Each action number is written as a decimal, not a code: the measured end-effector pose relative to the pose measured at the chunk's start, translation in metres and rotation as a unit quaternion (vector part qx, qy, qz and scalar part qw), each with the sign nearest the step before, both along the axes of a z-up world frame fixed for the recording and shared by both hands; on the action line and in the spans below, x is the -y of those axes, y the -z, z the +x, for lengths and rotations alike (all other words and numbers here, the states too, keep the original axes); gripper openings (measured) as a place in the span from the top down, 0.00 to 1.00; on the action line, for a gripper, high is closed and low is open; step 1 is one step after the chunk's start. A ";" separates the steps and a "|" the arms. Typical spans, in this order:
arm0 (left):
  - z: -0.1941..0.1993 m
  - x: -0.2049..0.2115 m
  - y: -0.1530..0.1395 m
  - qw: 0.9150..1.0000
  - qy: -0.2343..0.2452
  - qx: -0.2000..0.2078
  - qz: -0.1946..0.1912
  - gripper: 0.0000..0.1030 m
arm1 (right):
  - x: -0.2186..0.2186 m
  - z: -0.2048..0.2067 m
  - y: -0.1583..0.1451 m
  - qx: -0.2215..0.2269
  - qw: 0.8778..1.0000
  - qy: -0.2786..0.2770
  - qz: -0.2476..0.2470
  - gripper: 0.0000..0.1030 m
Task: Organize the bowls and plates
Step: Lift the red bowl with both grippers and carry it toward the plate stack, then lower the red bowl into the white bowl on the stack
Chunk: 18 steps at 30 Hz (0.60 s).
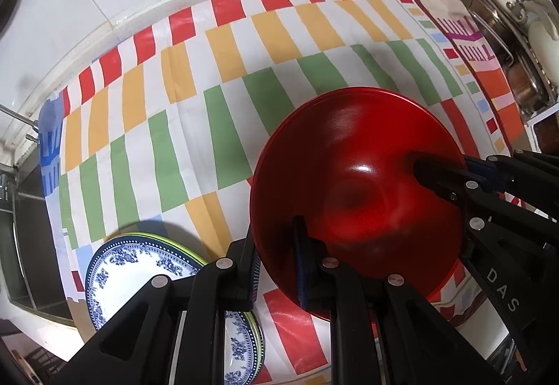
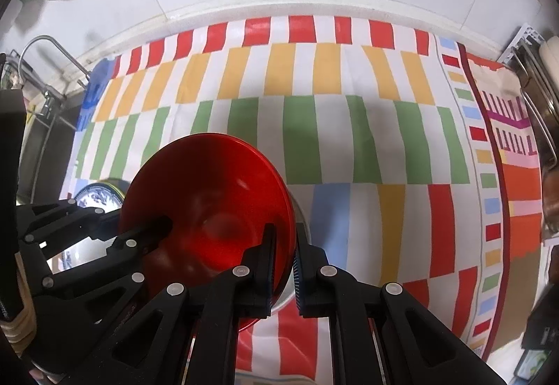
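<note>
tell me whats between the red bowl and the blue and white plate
Only the left claw's outer finger and a strip of striped cloth; the left wrist view shows it beside the red bowl and plate.

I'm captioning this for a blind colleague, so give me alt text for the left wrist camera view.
Two black claws pinch opposite rims of a glossy red bowl: the left claw from the bottom of the picture, the right claw from its right side. Beneath lies a striped cloth in red, yellow and green, with a blue-and-white floral plate at lower left.
</note>
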<state>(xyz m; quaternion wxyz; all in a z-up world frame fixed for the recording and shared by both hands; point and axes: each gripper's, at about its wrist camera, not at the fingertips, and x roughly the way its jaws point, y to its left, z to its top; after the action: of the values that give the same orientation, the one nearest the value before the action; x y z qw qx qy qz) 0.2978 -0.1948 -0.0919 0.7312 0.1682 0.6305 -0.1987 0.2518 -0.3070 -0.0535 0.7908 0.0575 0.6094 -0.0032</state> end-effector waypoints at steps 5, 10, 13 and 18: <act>-0.003 -0.001 0.012 1.000 -0.001 -0.016 0.004 0.83 | -0.002 -0.001 0.012 -0.018 1.000 -0.007 -0.001 0.90; -0.009 0.001 0.019 1.000 0.005 -0.020 0.003 0.83 | -0.001 -0.003 0.019 -0.023 1.000 -0.016 -0.004 0.90; -0.011 0.001 0.021 1.000 0.011 -0.020 0.000 0.77 | -0.002 -0.004 0.021 -0.027 0.999 -0.028 -0.006 0.87; -0.016 0.002 0.012 1.000 0.024 0.009 -0.004 0.67 | -0.003 -0.006 0.020 -0.020 0.999 -0.045 -0.009 0.82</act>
<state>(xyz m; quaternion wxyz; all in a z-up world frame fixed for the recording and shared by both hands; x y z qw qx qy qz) 0.2816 -0.1971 -0.1041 0.7326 0.1827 0.6187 -0.2172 0.2457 -0.3043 -0.0731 0.7779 0.0235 0.6274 0.0257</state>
